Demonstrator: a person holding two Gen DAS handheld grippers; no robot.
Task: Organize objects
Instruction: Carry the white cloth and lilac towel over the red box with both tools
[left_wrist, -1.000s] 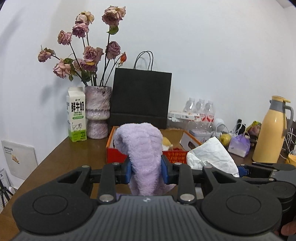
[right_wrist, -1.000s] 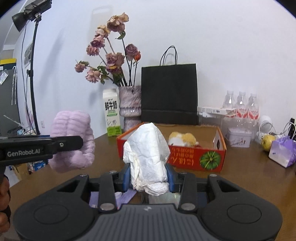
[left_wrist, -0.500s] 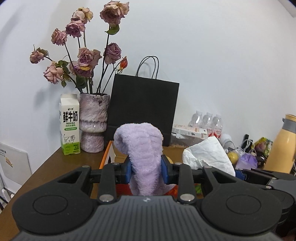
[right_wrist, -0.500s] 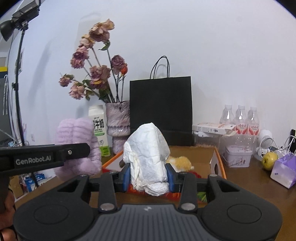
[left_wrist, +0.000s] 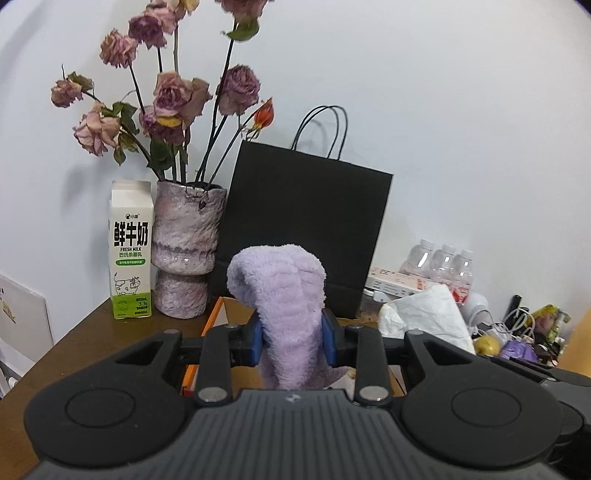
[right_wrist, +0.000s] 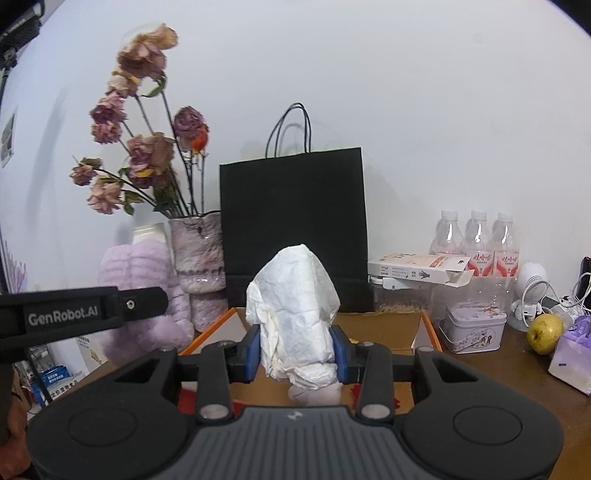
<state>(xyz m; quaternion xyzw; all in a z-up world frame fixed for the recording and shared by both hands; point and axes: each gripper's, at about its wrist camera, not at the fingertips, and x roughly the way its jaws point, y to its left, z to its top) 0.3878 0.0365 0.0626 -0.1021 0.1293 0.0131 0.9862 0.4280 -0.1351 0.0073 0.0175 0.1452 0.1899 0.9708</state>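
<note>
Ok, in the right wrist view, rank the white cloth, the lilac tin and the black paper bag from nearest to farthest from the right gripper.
1. White cloth: clamped in the right gripper.
2. Lilac tin: on the table, to the right.
3. Black paper bag: upright against the back wall.

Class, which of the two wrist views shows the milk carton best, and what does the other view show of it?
The left wrist view: the milk carton stands whole and unblocked left of the vase, its label readable. In the right wrist view only its white top peeks above the purple fluffy cloth.
</note>
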